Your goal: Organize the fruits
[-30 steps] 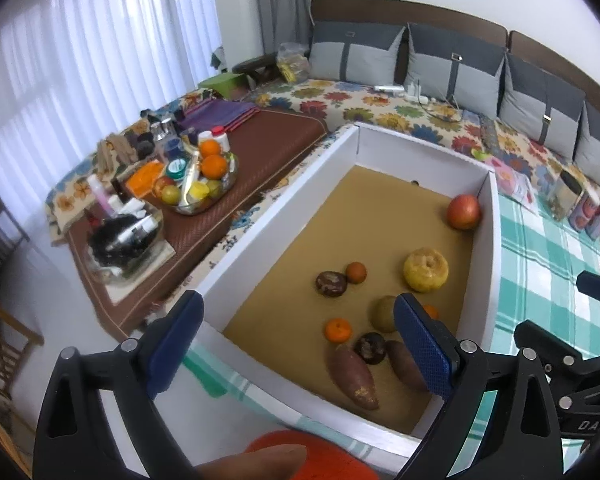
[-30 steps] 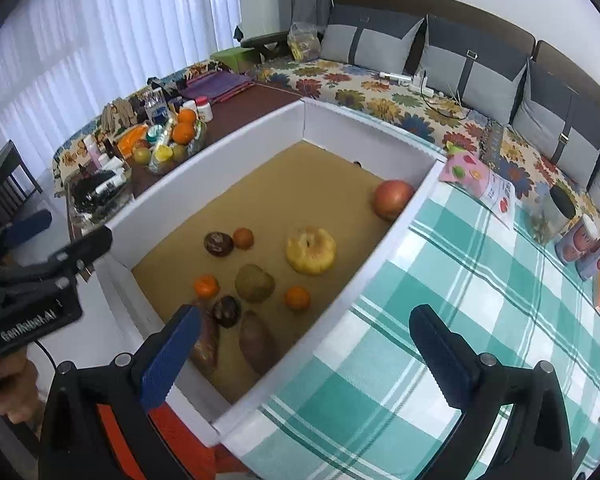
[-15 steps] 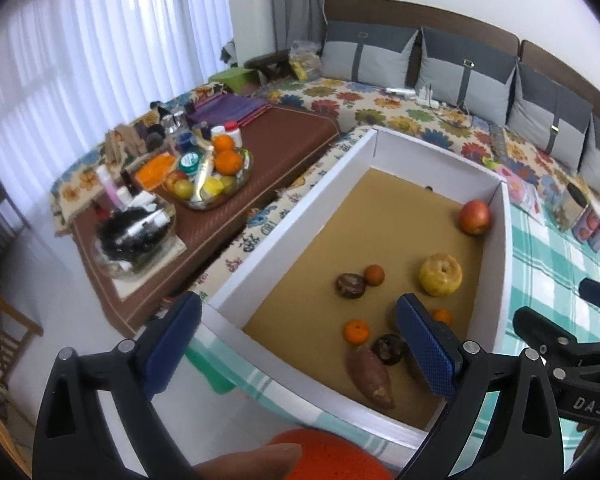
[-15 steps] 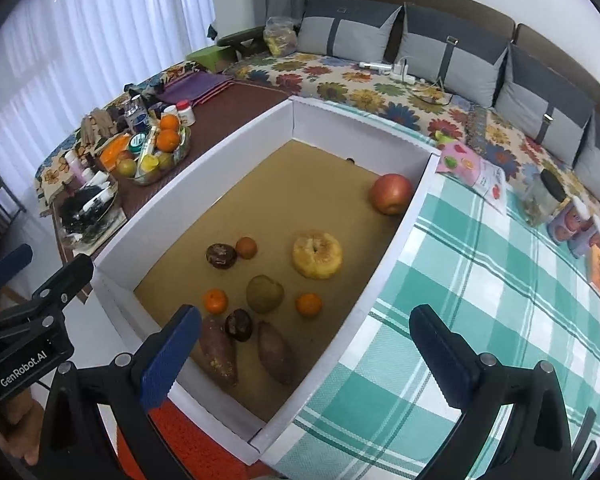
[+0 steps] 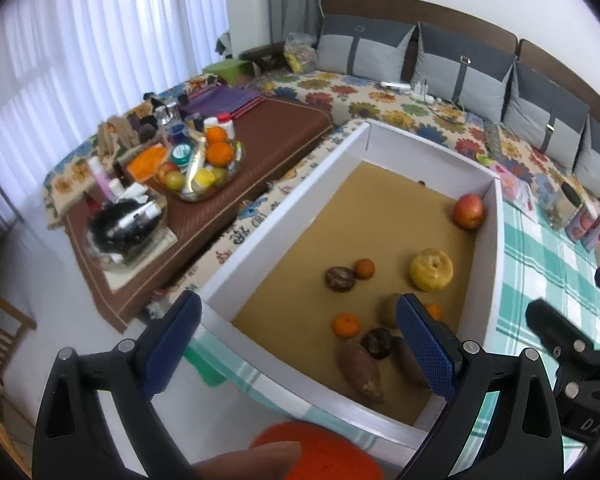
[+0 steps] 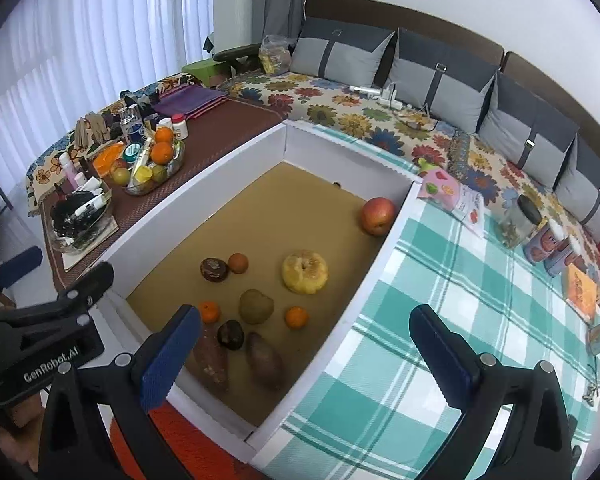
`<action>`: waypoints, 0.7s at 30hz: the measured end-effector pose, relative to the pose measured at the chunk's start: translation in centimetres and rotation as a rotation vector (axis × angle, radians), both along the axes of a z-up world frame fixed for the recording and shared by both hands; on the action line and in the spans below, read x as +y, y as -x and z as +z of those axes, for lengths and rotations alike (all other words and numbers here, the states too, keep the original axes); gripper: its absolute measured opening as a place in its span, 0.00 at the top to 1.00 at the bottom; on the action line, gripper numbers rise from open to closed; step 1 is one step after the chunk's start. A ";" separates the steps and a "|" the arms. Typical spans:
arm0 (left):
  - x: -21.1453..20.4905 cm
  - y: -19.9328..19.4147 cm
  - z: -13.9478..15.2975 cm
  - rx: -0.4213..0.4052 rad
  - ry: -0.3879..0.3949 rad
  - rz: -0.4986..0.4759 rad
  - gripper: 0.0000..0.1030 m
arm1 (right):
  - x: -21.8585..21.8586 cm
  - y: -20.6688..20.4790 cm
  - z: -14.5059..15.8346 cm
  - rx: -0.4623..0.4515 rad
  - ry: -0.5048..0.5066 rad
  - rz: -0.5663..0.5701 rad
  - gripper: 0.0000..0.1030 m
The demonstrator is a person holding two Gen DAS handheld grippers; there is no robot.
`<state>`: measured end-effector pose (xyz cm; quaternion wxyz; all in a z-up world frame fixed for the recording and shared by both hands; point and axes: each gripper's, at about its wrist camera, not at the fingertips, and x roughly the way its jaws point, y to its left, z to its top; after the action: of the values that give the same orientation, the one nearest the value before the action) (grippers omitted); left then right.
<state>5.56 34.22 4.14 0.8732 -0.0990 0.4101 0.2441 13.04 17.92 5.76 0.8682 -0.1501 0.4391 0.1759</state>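
Left wrist view: over the last second I had drawn the left gripper (image 5: 296,344) back and up, so the white box (image 5: 284,216) shrank in the frame and its near wall came fully into sight; I read this as still surveying, with no fruit yet chosen. Its jaws stood spread wide with nothing between them, hanging over the box's near corner. Inside, on the tan floor, lay a red apple (image 5: 468,211) against the far right wall, a yellow fruit (image 5: 431,269) mid-floor, and nearer me three small oranges, two dark round fruits and two sweet potatoes (image 5: 360,372), loosely scattered and unsorted. Right wrist view: the right gripper (image 6: 304,356) had likewise risen and moved a little towards the box, which now showed whole beside the checked cloth (image 6: 440,320). Its jaws too were spread and empty, straddling the box's right wall from above. The yellow fruit appeared puckered at its top, a greenish-brown fruit (image 6: 256,306) sat just before it, and the apple looked smooth and firm; I judged nothing had been sorted.
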 end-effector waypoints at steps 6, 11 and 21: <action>-0.4 0.2 0.2 -0.008 -0.049 0.007 0.04 | 0.0 0.3 0.6 -0.046 0.016 -0.006 0.00; -0.3 0.4 0.5 -0.016 -0.057 0.022 0.04 | 0.3 0.9 0.9 -0.045 0.011 0.010 0.00; 0.0 0.8 0.8 -0.027 -0.056 0.029 0.04 | 0.8 2.1 2.1 -0.090 0.010 0.035 0.00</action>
<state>4.73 34.24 4.98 0.8774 -0.0837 0.3897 0.2671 10.91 18.73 7.88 0.8832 -0.1698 0.3977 0.1818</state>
